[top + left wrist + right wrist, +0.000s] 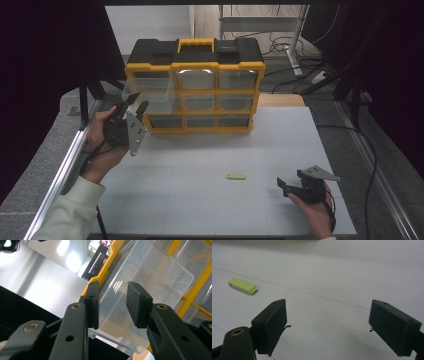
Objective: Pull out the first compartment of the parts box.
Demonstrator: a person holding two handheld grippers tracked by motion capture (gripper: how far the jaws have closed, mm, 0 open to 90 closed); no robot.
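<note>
Clear plastic drawer [140, 290] hangs half out of the yellow-and-black organiser cabinet [195, 90], its front wall pinched in the left gripper [134, 102]; a crooked pull could jam or drop it. Right gripper [283, 187], agape, idles beside the small lime-green block [235, 176]

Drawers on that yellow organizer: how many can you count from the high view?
9, in three rows of three. The top-left drawer is pulled out, with the left gripper at it; the other eight sit closed in the organizer.
</note>
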